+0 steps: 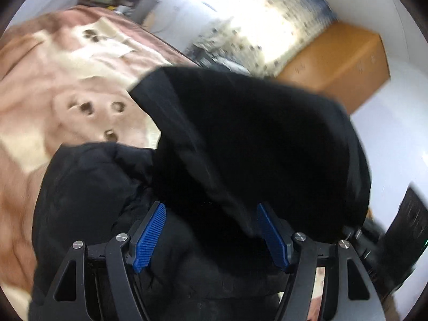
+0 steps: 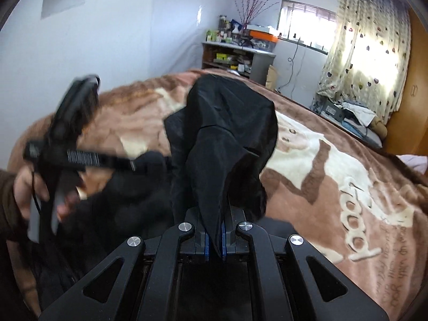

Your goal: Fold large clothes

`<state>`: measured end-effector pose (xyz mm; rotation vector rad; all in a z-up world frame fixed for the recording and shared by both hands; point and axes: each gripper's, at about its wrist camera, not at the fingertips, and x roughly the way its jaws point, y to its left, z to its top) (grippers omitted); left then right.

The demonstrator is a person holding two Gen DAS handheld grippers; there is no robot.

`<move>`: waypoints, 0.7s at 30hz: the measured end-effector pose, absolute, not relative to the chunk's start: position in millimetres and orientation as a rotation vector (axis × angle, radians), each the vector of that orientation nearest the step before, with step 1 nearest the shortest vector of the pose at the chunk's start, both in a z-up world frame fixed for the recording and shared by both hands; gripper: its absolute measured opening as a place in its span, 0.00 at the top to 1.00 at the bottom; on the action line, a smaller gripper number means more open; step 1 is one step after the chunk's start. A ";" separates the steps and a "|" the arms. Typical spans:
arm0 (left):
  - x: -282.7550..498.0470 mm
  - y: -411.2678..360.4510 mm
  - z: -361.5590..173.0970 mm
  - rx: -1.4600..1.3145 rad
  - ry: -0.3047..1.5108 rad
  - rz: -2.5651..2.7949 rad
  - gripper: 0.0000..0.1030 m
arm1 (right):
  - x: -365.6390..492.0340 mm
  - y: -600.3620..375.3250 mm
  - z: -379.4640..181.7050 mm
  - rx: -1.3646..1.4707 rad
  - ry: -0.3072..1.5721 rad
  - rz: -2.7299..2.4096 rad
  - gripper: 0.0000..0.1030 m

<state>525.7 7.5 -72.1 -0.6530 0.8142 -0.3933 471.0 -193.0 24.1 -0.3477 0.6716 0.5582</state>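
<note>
Over blanket [image 2: 307,160] | right hand-held gripper [image 2: 214,240] clamps jacket [image 2: 227,139] edge (lifted) | left hand-held gripper [image 1: 214,230] spread apart

We see a bed covered by a brown and cream plush blanket [image 2: 334,165] with cream lettering near its right edge. Beyond the bed's far edge stands a cluttered shelf unit [image 2: 235,53], beside it a heart-patterned curtain [image 2: 366,61] and an orange wooden wardrobe [image 1: 339,64].

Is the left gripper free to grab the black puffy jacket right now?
Probably yes. The left gripper is open with the black puffy jacket bunched directly between its blue pads; nothing blocks it. The right gripper already pinches a fold.
</note>
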 end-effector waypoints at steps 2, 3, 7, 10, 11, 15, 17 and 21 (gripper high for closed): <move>515.2 21.9 -75.8 -0.707 0.808 -0.360 0.31 | 456.7 -195.3 16.0 -0.360 0.677 0.542 0.95; 511.0 29.2 -78.0 -0.734 0.806 -0.349 0.31 | 450.1 -194.6 12.6 -0.368 0.668 0.542 0.95; 494.3 55.8 -80.5 -0.791 0.795 -0.319 0.23 | 425.0 -194.4 -15.4 -0.433 0.649 0.498 0.95; 493.9 65.6 -85.2 -0.858 0.818 -0.350 0.15 | 409.8 -193.6 -32.0 -0.455 0.619 0.453 0.95; 497.5 66.4 -88.4 -0.871 0.838 -0.349 0.14 | 404.3 -192.1 -38.7 -0.478 0.600 0.429 0.95; 510.0 60.4 -105.4 -0.947 0.910 -0.372 0.14 | 388.2 -191.5 -53.8 -0.484 0.580 0.392 0.94; 518.9 51.3 -111.1 -0.954 0.961 -0.385 0.12 | 386.8 -201.7 -58.7 -0.400 0.638 0.414 0.88; 543.2 33.1 -111.4 -0.948 1.010 -0.449 0.09 | 378.8 -236.5 -53.6 -0.161 0.682 0.439 0.77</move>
